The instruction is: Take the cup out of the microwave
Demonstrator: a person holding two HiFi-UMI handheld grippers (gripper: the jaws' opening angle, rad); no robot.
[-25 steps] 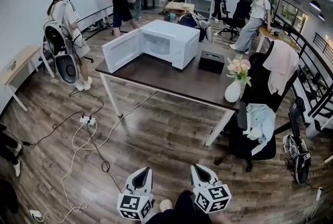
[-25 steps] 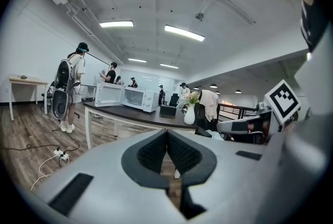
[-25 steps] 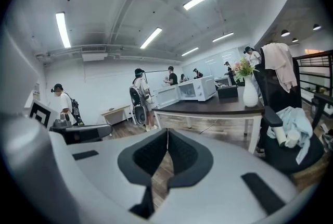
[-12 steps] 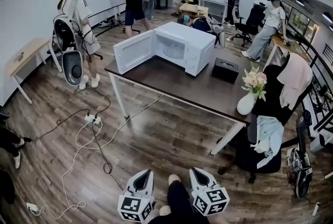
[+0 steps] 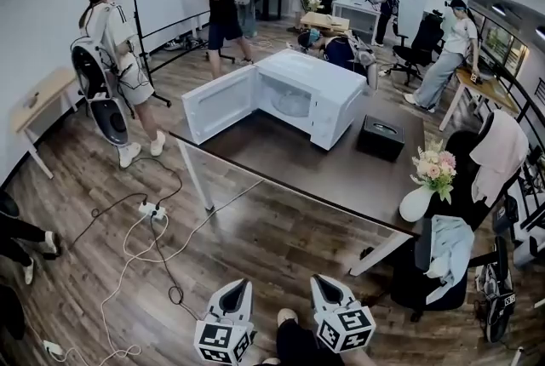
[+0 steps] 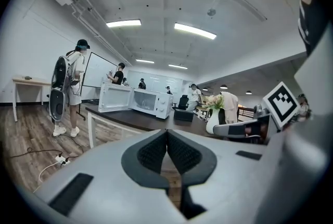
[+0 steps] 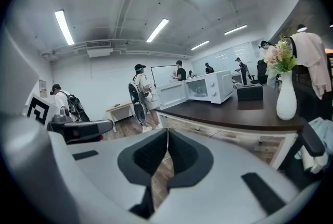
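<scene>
Left gripper (image 5: 238,281) and right gripper (image 5: 321,280) held low, both jaw pairs pressed together, nothing gripped, cup (image 5: 294,104) dimly seen inside open-doored microwave (image 5: 334,94) on table (image 5: 341,173), well apart.

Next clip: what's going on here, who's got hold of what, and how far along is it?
A person holds the left gripper and the right gripper low in front of them, both with jaws shut and nothing between them. Neither is near the white microwave, which sits on the dark table across a stretch of wooden floor, its door swung open. Something pale shows inside, but whether it is the cup cannot be told. Reaching in has not begun.
</scene>
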